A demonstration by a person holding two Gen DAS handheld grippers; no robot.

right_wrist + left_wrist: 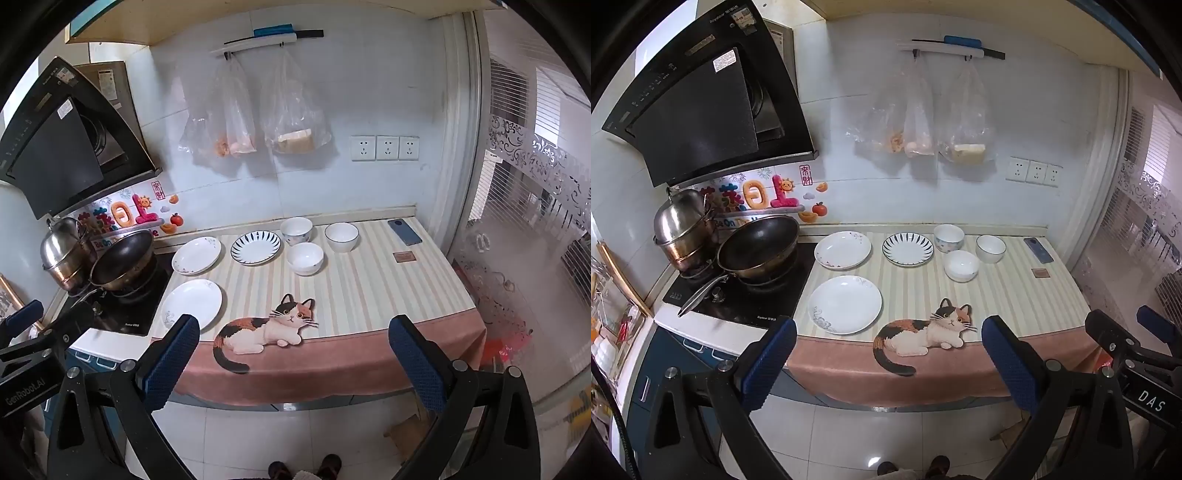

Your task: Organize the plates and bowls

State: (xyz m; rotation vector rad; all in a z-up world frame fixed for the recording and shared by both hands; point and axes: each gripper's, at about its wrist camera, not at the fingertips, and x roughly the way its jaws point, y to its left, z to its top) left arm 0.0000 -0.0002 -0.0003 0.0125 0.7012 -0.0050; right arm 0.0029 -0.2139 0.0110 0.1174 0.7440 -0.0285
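Altogether three plates (845, 303), three bowls (961, 265), left gripper (888, 363) and right gripper (295, 360) fingers apart, empty

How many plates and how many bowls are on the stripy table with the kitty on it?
Plates: 3 — one near the front edge, one with little flowers by the stove, one with dark stripes.
Bowls: 3 — one with blue patterns at the back, a plain white one in front, one with a dark rim.
Total: 6

My fingers (768, 363) blue, dimpled. Plate (908, 249) at 12 o'clock white, dark radial stripes. Worktop (1015, 295) cloth cream-striped, calico cat (923, 332).
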